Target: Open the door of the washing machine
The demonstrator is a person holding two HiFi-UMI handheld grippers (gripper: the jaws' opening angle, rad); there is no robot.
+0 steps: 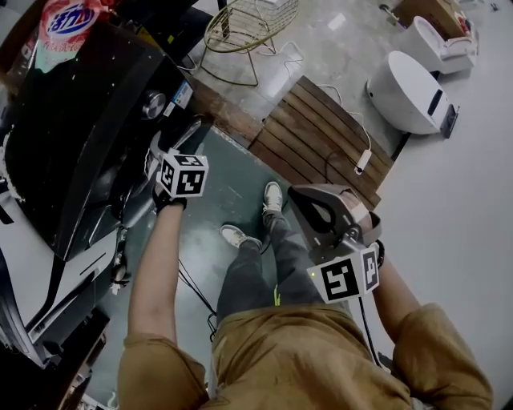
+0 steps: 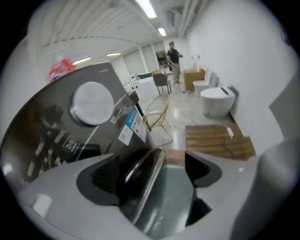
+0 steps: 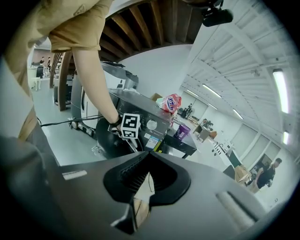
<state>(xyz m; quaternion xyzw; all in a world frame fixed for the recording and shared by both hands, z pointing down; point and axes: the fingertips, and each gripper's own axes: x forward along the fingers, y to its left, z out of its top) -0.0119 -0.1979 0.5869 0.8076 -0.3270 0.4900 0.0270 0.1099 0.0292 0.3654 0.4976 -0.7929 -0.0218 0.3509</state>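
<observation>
The dark washing machine [image 1: 80, 120] stands at the left of the head view, with a round knob [image 1: 154, 104] on its panel. My left gripper [image 1: 178, 142] reaches down to the front of it. In the left gripper view the jaws [image 2: 157, 171] stand open astride the dark, chrome-edged rim of the door [image 2: 140, 173]. That rim lies close to the left pad [image 2: 105, 176] and apart from the right pad. My right gripper [image 1: 304, 198] hangs over the floor to the right, shut and empty [image 3: 146, 157]. From there I see the machine [image 3: 140, 105] and the left gripper's marker cube [image 3: 130, 126].
A bag of detergent [image 1: 68, 20] lies on top of the machine. A gold wire basket [image 1: 240, 24], a slatted wooden pallet [image 1: 321, 132] with a cable and plug [image 1: 362, 160], and white toilets [image 1: 409, 92] stand beyond. The person's shoes [image 1: 272, 196] are on the green floor.
</observation>
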